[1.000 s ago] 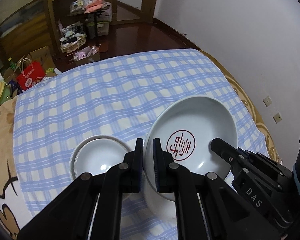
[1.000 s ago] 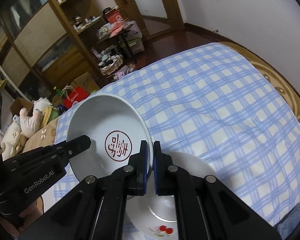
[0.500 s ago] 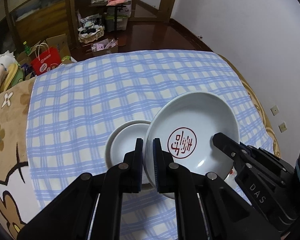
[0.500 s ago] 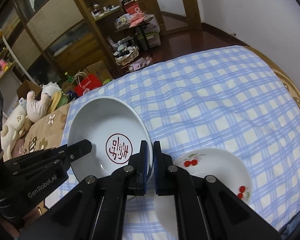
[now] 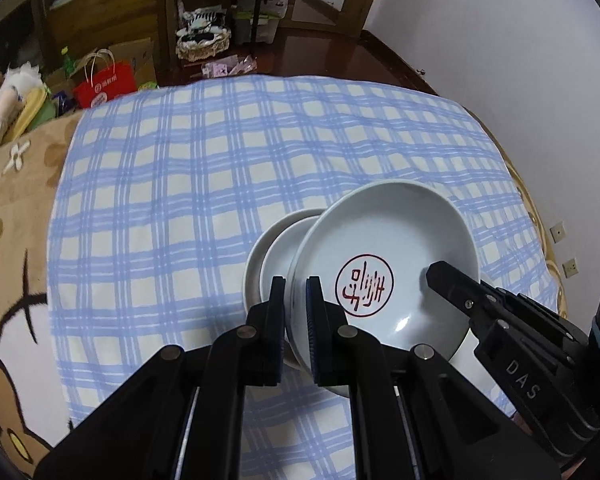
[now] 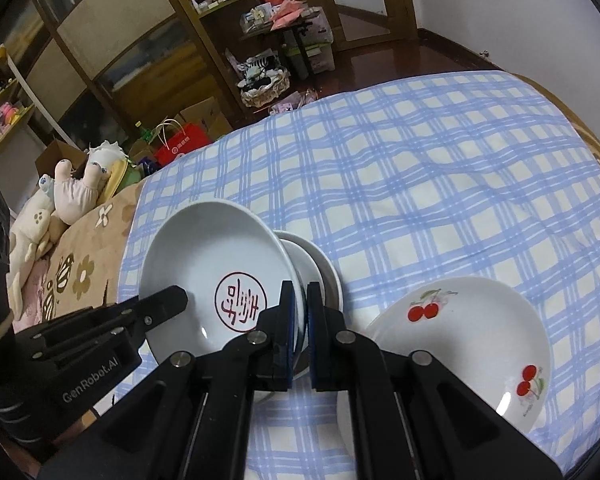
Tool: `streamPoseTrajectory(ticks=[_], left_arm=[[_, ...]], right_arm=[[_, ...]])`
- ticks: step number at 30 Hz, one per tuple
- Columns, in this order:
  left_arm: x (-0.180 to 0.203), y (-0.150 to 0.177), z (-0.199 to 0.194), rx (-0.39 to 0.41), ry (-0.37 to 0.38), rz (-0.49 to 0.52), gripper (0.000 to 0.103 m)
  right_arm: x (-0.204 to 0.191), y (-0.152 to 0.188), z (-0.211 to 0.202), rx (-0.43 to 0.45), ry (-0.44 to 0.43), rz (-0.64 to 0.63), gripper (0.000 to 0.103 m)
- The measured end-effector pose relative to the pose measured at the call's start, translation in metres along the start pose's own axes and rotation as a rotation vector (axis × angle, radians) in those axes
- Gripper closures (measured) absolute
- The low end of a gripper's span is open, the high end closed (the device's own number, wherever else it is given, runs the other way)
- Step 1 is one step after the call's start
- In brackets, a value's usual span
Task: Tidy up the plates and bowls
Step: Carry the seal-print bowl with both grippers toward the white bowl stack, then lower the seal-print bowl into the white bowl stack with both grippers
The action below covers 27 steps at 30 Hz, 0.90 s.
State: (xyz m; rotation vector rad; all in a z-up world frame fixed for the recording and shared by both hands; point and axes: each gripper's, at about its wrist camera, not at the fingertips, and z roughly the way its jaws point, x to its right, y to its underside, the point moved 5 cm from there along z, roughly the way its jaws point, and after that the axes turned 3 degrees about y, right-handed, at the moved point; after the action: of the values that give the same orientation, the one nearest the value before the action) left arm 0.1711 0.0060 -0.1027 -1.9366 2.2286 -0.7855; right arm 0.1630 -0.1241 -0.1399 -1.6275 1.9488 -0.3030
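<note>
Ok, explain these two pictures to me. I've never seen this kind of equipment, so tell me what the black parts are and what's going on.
No robot here: a person holds a black two-finger claw in each hand, each carrying a wide-angle camera looking along its fingers. One picture comes from the left claw, the other from the right claw; each also shows the other claw at its edge. Both are shut on opposite rims of a white dish with a red stamp, held tilted above a smaller white bowl on the blue checked cloth. A cherry-printed plate lies beside them, seen only in the right view.
</note>
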Motion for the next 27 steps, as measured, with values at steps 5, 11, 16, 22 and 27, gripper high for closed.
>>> streamPoseTrajectory(ticks=[5,11,16,22,27], left_arm=[[-0.008,0.009,0.010,0.015,-0.017,-0.033,0.094],[-0.011,0.013,0.036,-0.033,0.005,-0.061,0.093],[-0.014,0.009,0.049,-0.058,0.031,-0.081,0.091],[-0.013,0.008,0.054,-0.060,0.019,-0.059,0.092],[-0.011,0.005,0.057,-0.053,0.019,-0.044,0.092]], right_arm=[[-0.002,0.005,0.013,-0.008,-0.007,-0.020,0.097],[0.004,0.006,0.025,-0.013,0.022,-0.058,0.096],[-0.003,0.006,0.026,-0.003,0.042,-0.168,0.093],[-0.006,0.012,0.030,0.022,0.104,-0.201,0.093],[0.000,0.010,0.031,0.024,0.078,-0.157,0.093]])
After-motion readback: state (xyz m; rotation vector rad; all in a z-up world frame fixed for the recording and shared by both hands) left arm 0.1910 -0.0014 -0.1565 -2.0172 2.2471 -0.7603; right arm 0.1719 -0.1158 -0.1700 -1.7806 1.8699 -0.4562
